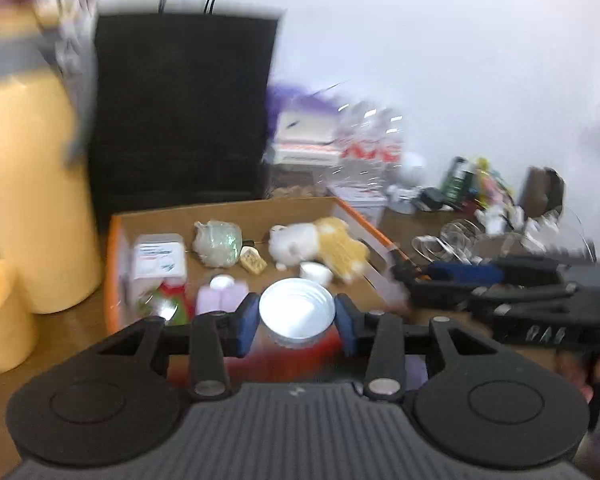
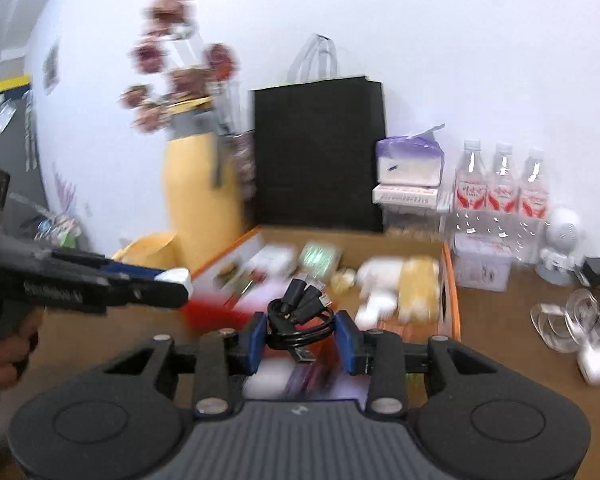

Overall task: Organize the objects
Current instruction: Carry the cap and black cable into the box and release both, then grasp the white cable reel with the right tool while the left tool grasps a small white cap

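The left claw (image 1: 296, 322) pinches a red can with a white ribbed top (image 1: 297, 312), its blue pads pressed on either side of the can, which hangs above the near edge of an open cardboard box with an orange rim (image 1: 114, 264). The right claw (image 2: 302, 338) pinches a coiled black cable bundle (image 2: 300, 318) — the plug ends stick up out of the coil — and it too sits above the near part of the box. From the left wrist view the right claw shows to the right, level with the box's side wall; from the right wrist view the left claw shows at the left, with a hand (image 2: 4, 356) wrapped round its handle. Inside the box lie a white and yellow plush toy (image 1: 320, 246), a small white cup (image 1: 315, 273), a greenish wrapped lump (image 1: 218, 242), a white carton (image 1: 160, 264) and a pale purple bottle with a white cap (image 1: 222, 294). Behind the box stand a black paper bag (image 1: 184, 120) and a tall yellow vase (image 1: 32, 184) — both on the wooden bench (image 2: 512, 312). To the right of the box, three clear water bottles with red labels (image 2: 500, 184) stand in a row against the wall. Much of both views is blurred.
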Demonstrator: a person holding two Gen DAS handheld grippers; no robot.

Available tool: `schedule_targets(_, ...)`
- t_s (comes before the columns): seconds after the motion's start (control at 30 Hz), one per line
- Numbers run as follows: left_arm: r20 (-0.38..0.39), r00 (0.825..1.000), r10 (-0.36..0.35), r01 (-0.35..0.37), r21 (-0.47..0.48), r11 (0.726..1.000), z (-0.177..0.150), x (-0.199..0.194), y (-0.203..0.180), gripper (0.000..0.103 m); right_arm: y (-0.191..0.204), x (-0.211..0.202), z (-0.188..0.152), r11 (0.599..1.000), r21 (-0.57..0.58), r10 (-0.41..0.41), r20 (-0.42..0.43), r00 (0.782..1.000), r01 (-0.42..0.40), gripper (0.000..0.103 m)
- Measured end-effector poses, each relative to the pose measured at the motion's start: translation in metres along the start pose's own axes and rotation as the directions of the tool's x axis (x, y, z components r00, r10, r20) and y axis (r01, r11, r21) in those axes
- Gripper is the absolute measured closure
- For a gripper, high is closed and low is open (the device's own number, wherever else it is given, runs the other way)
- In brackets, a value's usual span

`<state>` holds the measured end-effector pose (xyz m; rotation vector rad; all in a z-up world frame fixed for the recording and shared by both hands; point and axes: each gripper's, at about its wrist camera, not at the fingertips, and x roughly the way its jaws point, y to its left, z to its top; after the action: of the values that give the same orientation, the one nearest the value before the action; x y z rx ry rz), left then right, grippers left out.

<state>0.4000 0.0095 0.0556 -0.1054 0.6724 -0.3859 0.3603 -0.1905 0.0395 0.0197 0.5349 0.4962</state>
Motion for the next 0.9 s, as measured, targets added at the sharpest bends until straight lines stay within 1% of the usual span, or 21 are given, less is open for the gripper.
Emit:
schedule_targets(0.03,-0.056,0.998,-0.003,0.0,-0.057,0.998,0.015,0.029,0.009,0.062,-0.011,0.027,0.015,1.0,0.027,-0.002,-0.033,0.999,0.003,0.067)
schedule_targets(0.07,-0.108,0.994,0.014,-0.022,-0.08,0.997,0.028,0.058,0.015,0.062,-0.02,0.059,0.027,1.0,0.009,-0.025,-0.077,0.997,0.026,0.067)
schedule_targets(0.13,-0.133,0.986,0.103,-0.12,-0.123,0.985,0.038,0.095,0.028,0.062,-0.026,0.108,0.038,0.995,-0.038,-0.094,-0.137,0.986,0.09,0.067)
schedule_targets(0.17,-0.144,0.984,0.106,-0.122,-0.107,0.987,0.042,0.108,0.029,0.06,-0.028,0.133,0.039,0.991,-0.074,-0.119,-0.174,0.978,0.108,0.067)
schedule_targets(0.2,-0.154,0.983,0.096,-0.112,-0.102,0.988,0.042,0.118,0.03,0.05,-0.03,0.15,0.037,0.99,-0.085,-0.128,-0.201,0.971,0.113,0.065)
schedule_targets(0.23,-0.161,0.983,0.09,-0.108,-0.103,0.989,0.043,0.125,0.031,0.047,-0.032,0.163,0.035,0.988,-0.098,-0.135,-0.211,0.968,0.116,0.063)
schedule_targets(0.27,-0.158,0.983,0.091,-0.106,-0.09,0.99,0.042,0.128,0.031,0.045,-0.033,0.176,0.031,0.983,-0.131,-0.152,-0.218,0.964,0.126,0.059)
schedule_targets(0.3,-0.154,0.984,0.092,-0.104,-0.066,0.992,0.041,0.129,0.03,0.04,-0.034,0.181,0.027,0.977,-0.155,-0.177,-0.212,0.961,0.146,0.05)
schedule_targets(0.33,-0.147,0.984,0.098,-0.106,-0.048,0.993,0.04,0.13,0.029,0.035,-0.035,0.183,0.025,0.973,-0.163,-0.195,-0.198,0.961,0.164,0.047)
schedule_targets(0.37,-0.134,0.985,0.108,-0.115,-0.039,0.993,0.039,0.128,0.029,0.031,-0.036,0.182,0.024,0.975,-0.152,-0.19,-0.187,0.964,0.163,0.046)
schedule_targets(0.43,-0.104,0.986,0.134,-0.138,-0.03,0.99,0.036,0.119,0.028,0.03,-0.04,0.176,0.026,0.981,-0.117,-0.17,-0.17,0.971,0.152,0.043)
schedule_targets(0.47,-0.084,0.984,0.157,-0.159,-0.019,0.987,0.035,0.114,0.026,0.031,-0.04,0.17,0.027,0.982,-0.103,-0.176,-0.158,0.972,0.161,0.043)
schedule_targets(0.53,-0.005,0.977,0.215,-0.215,0.021,0.976,0.03,0.091,0.018,0.031,-0.04,0.153,0.031,0.981,-0.084,-0.188,-0.139,0.972,0.177,0.042)
schedule_targets(0.57,0.048,0.971,0.235,-0.238,0.051,0.97,0.024,0.074,0.013,0.031,-0.038,0.139,0.032,0.982,-0.066,-0.186,-0.125,0.974,0.179,0.042)
schedule_targets(0.6,0.092,0.964,0.248,-0.255,0.074,0.964,0.017,0.06,0.006,0.028,-0.035,0.125,0.032,0.984,-0.054,-0.175,-0.104,0.979,0.17,0.042)
schedule_targets(0.63,0.138,0.956,0.259,-0.272,0.087,0.958,0.006,0.041,0.0,0.025,-0.031,0.11,0.03,0.987,-0.052,-0.157,-0.08,0.984,0.154,0.042)
schedule_targets(0.67,0.164,0.95,0.266,-0.283,0.087,0.955,-0.003,0.025,-0.004,0.022,-0.027,0.092,0.026,0.989,-0.052,-0.141,-0.052,0.989,0.139,0.04)
schedule_targets(0.7,0.179,0.946,0.272,-0.289,0.08,0.954,-0.013,0.009,-0.008,0.02,-0.023,0.071,0.019,0.991,-0.044,-0.13,-0.022,0.991,0.129,0.033)
schedule_targets(0.73,0.19,0.945,0.266,-0.283,0.067,0.957,-0.024,-0.007,-0.012,0.019,-0.019,0.057,0.013,0.992,-0.037,-0.125,-0.008,0.992,0.124,0.029)
schedule_targets(0.83,0.217,0.949,0.228,-0.243,0.046,0.969,-0.068,-0.055,-0.026,0.011,-0.006,0.006,-0.021,0.994,-0.004,-0.107,0.02,0.994,0.107,0.028)
schedule_targets(0.9,0.229,0.945,0.235,-0.256,0.066,0.964,-0.104,-0.086,-0.038,0.004,0.006,-0.027,-0.05,0.993,0.011,-0.115,0.029,0.993,0.115,0.024)
